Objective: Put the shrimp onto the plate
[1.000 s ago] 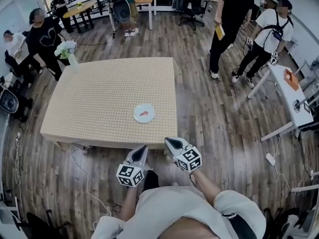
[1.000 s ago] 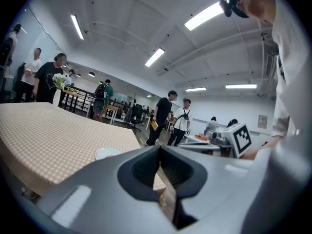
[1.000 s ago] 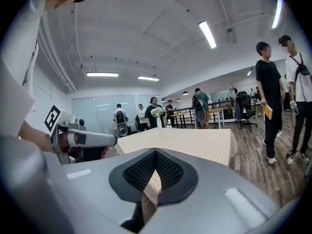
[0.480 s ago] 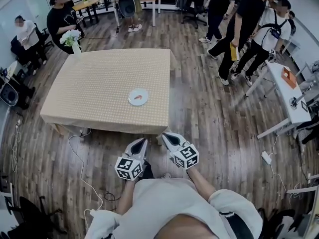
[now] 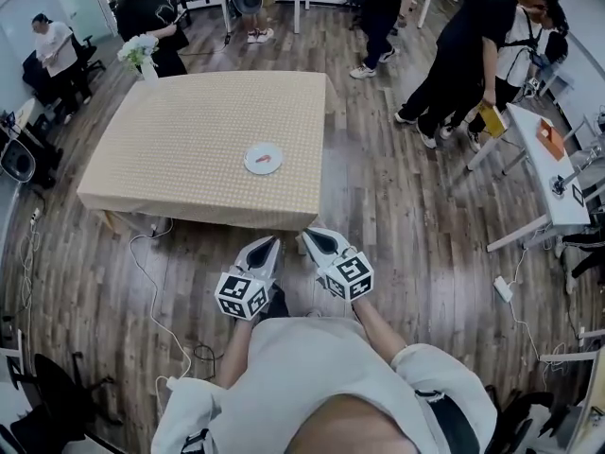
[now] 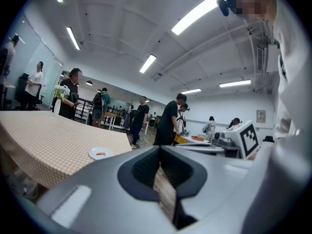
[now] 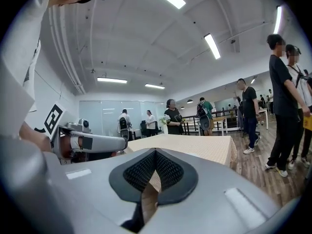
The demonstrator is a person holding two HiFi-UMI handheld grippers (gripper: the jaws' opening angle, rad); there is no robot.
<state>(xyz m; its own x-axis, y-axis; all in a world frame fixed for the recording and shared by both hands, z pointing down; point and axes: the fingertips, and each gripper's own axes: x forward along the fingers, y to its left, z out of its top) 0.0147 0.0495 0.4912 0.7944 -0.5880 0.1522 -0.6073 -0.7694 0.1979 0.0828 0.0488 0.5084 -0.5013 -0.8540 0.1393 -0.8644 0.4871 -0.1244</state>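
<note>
A small orange shrimp lies on a white plate near the front right of the table, which has a beige checked cloth. Both grippers hover side by side over the wooden floor, short of the table's near edge. My left gripper is shut with nothing in it, and so is my right gripper. In the left gripper view the plate with the shrimp shows far ahead, left of the shut left gripper. The right gripper view shows its shut right gripper and the table beyond.
A vase of white flowers stands at the table's far left corner. Several people stand or walk to the right and behind the table. A white desk is at the right. Cables lie on the floor.
Both grippers have drawn back together from the table's near edge, which now lies farther off. The plate and shrimp have not shifted on the cloth. People at the right have walked on.
</note>
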